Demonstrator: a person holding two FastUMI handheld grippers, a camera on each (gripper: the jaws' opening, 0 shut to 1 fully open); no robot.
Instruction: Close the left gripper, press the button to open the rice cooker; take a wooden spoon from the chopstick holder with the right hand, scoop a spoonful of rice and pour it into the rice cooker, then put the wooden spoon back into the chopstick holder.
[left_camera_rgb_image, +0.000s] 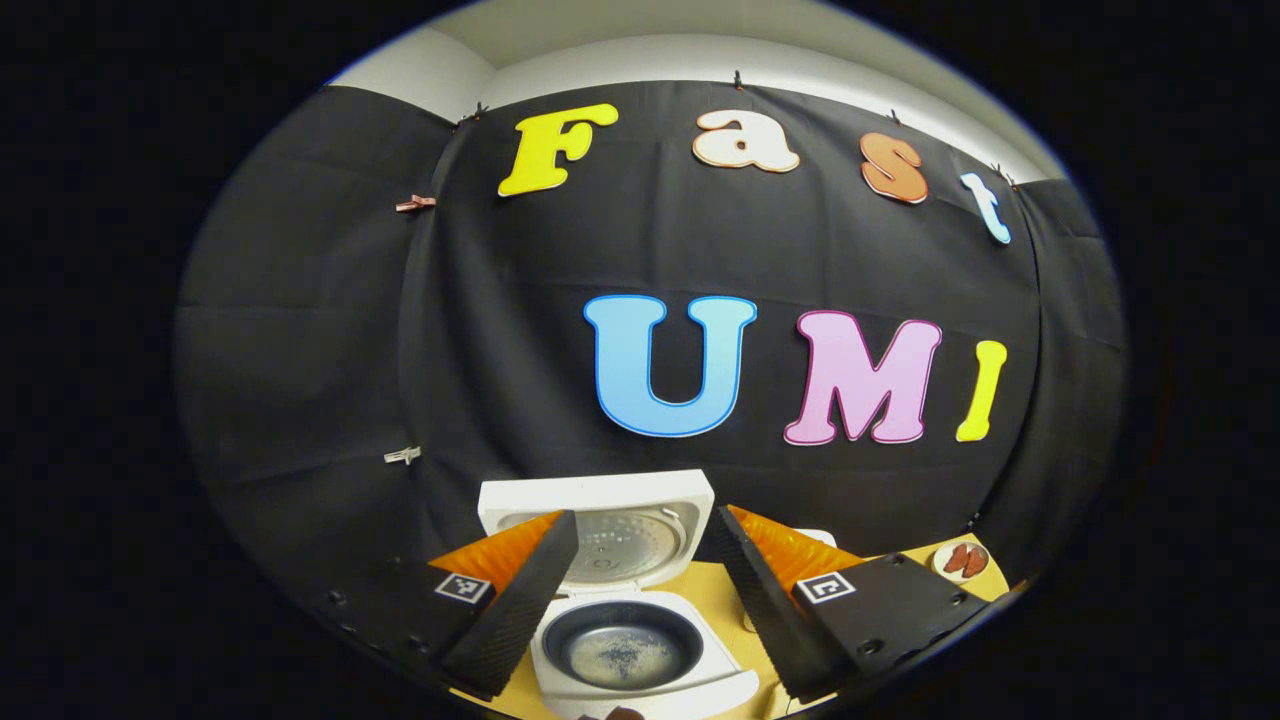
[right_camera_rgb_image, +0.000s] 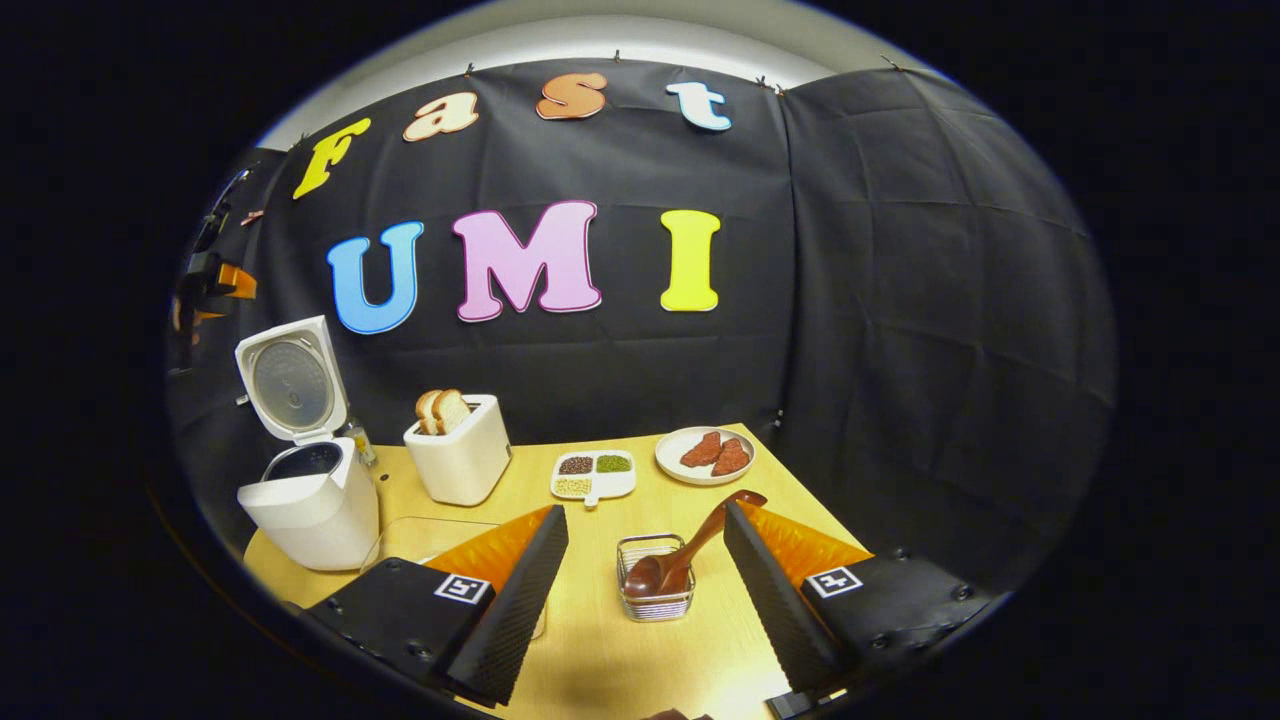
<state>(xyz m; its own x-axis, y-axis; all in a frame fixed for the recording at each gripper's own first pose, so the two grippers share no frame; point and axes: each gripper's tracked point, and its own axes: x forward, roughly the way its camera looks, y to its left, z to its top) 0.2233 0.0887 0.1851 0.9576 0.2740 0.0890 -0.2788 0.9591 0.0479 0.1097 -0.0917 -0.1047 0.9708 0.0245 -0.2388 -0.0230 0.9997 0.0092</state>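
The white rice cooker (left_camera_rgb_image: 640, 690) stands open below my left gripper (left_camera_rgb_image: 640, 590), its lid (left_camera_rgb_image: 600, 525) raised. A thin scatter of rice lies in the dark inner pot (left_camera_rgb_image: 622, 645). My left gripper is open and hovers over the pot, holding nothing. In the right gripper view the rice cooker (right_camera_rgb_image: 310, 500) sits at the table's left. The wooden spoon (right_camera_rgb_image: 690, 555) leans in the wire chopstick holder (right_camera_rgb_image: 655, 590), bowl end down, handle tilted right. My right gripper (right_camera_rgb_image: 645, 600) is open, its fingers either side of the holder and apart from it.
A white toaster (right_camera_rgb_image: 460, 455) with bread stands behind a clear glass container (right_camera_rgb_image: 425, 540). A divided dish of beans (right_camera_rgb_image: 593, 473) and a plate of red meat slices (right_camera_rgb_image: 705, 455) lie at the back of the wooden table (right_camera_rgb_image: 600, 670). The left gripper and hand (right_camera_rgb_image: 205, 290) show at far left.
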